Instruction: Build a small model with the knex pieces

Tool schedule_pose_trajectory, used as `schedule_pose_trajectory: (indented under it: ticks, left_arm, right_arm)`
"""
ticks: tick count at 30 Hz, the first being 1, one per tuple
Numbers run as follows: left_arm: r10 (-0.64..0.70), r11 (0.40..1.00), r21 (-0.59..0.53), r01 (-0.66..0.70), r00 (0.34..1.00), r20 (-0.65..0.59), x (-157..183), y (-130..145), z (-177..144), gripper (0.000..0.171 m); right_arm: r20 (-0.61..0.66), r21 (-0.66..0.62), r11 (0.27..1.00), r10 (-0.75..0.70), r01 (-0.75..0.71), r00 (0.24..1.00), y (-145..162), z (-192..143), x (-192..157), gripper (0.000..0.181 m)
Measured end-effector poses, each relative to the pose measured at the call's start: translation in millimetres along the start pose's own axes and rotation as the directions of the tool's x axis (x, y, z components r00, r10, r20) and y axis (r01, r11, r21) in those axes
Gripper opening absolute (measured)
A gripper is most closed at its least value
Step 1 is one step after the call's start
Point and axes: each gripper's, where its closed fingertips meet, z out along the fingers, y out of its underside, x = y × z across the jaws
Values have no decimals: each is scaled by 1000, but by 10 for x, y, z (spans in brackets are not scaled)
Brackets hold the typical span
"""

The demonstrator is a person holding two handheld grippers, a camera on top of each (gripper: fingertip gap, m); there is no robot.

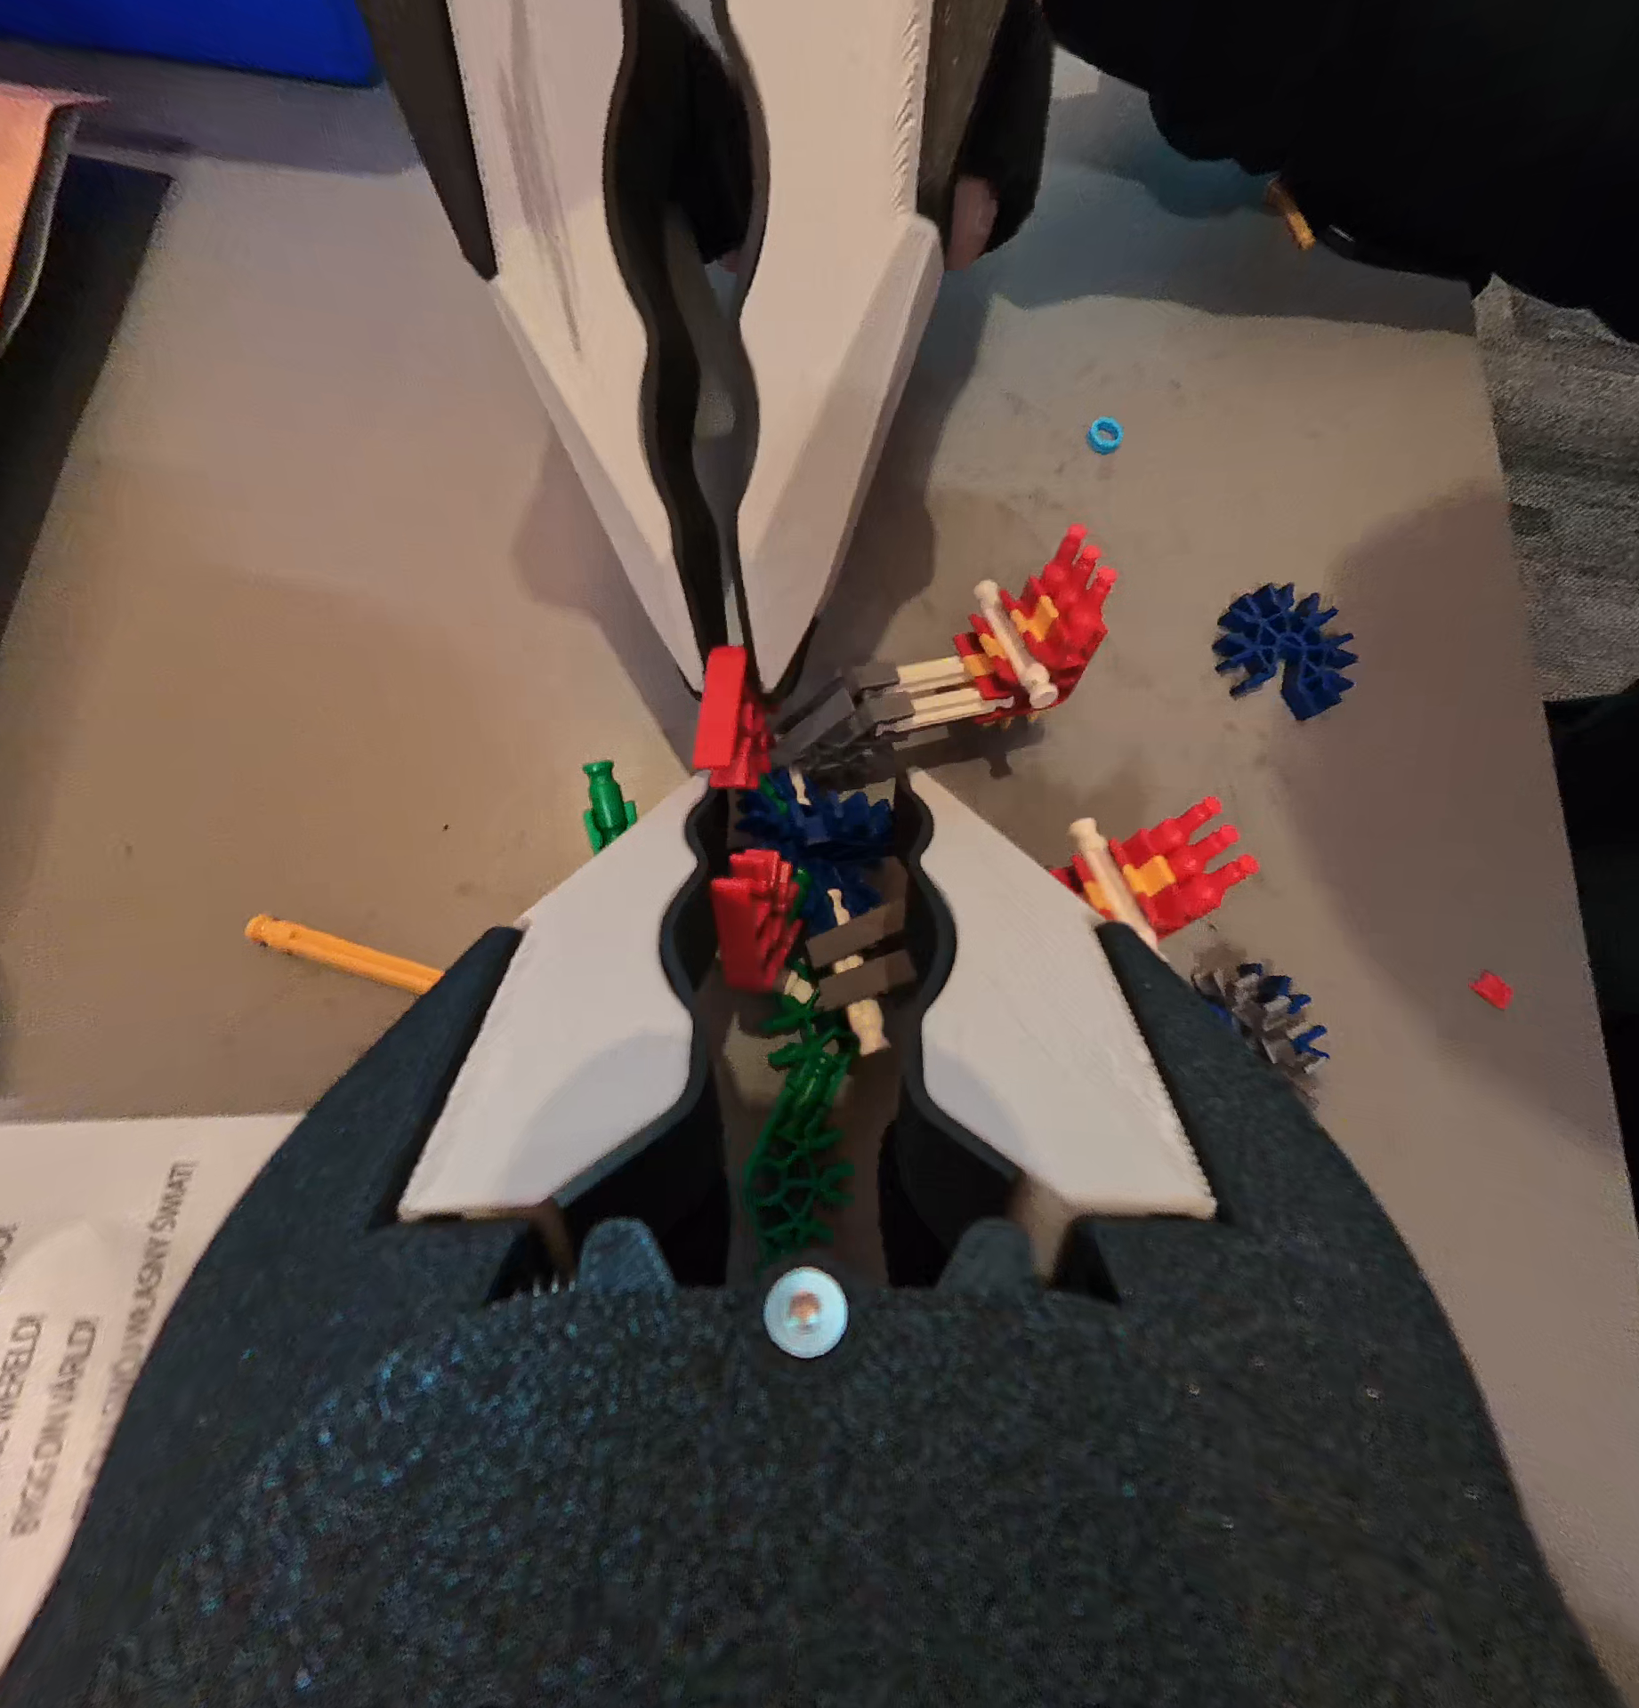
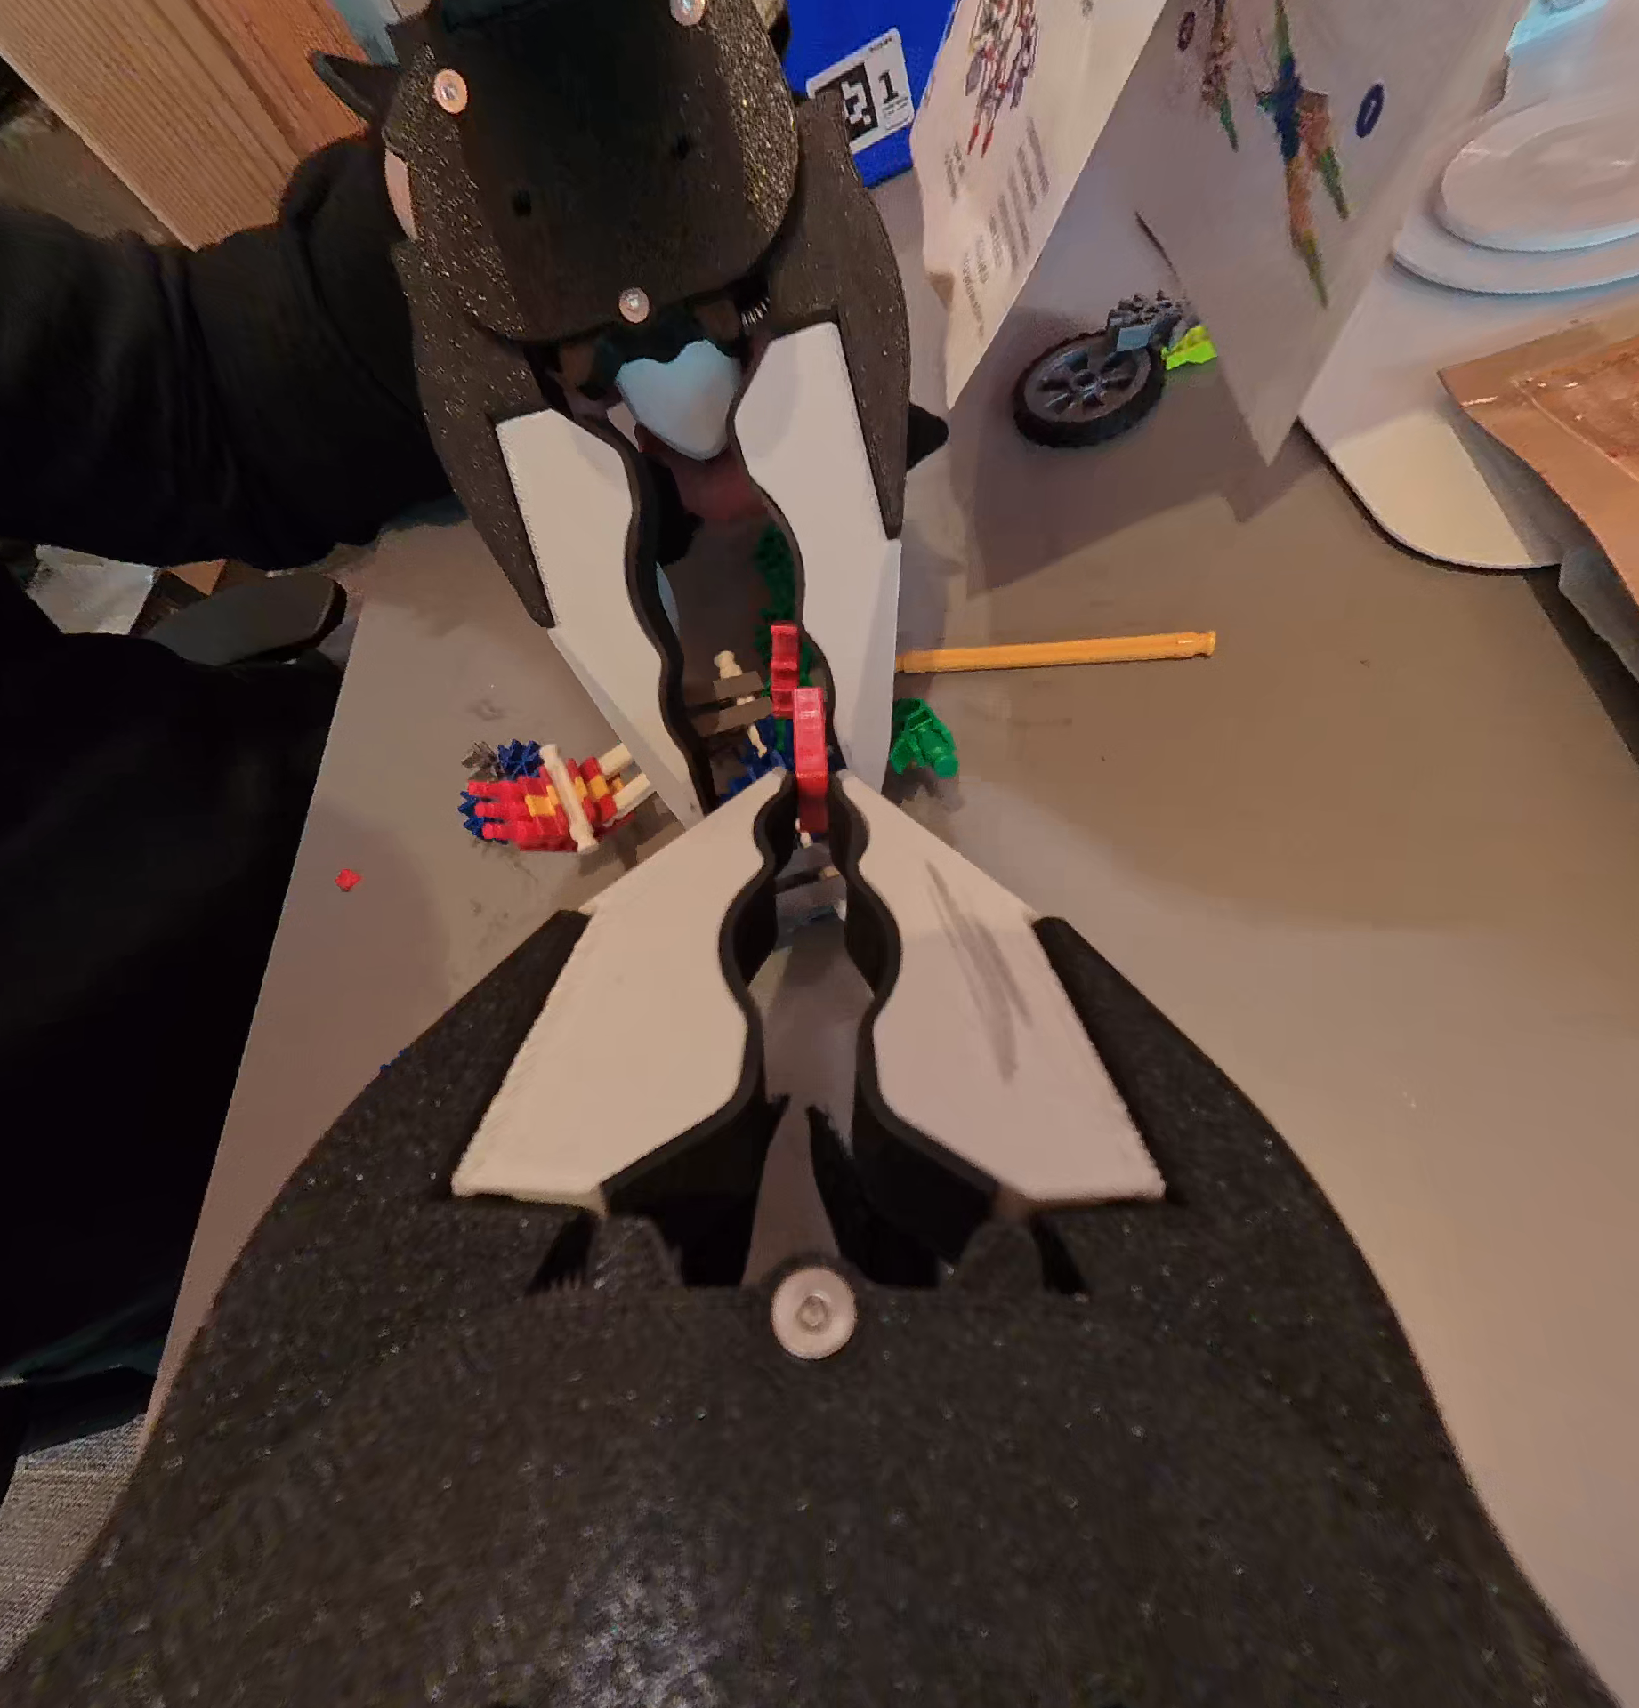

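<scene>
Two hand-held tools are being pointed at each other, tip to tip, above a grey table.

The left tool is being held part-way closed around a cluster of plastic building pieces: blue toothed connectors, a red connector, grey and cream rods, and a green lattice strand trailing back toward the tool's base. The cluster is sitting between the fingers, touching both inner edges.

The right tool is being held closed on a red connector, which is being pinched upright at its very tips. In the left wrist view the same red connector is being seen directly ahead of the left tool's tips, just beside the held cluster.

Ahead and to the right of the left tool, a red, cream and grey assembly is lying on the table. A second red and cream assembly is lying just beside the left tool's right finger. A blue connector and a small blue ring are lying farther right. A green piece and an orange rod are lying to the left tool's left.

Beyond the right tool, a white printed box, a grey wheel and a square black-and-white marker tag are being shown; all carry printing or stand beside it, and the wording is being left unread.
</scene>
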Motion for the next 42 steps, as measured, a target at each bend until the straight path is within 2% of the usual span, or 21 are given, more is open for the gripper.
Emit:
schedule_pose_trajectory:
  ticks: [8, 26, 42]
  left_arm:
    - [-38, 999, 20, 38, 999, -11, -18, -3, 2, 35]
    - [-108, 989, 93, 113, 993, -57, -44, -18, -10, 34]
    - [-126, 986, 101, 132, 990, -63, -66, -1, -35, 34]
  right_arm:
    - [5, -27, 1000, 13, -12, 1000, 51, 87, 9, 5]
    - [-1, 47, 997, 62, -61, 998, -14, 83, 79, 6]
    - [-40, -4, 997, 81, -82, 996, 105, 85, 135, 6]
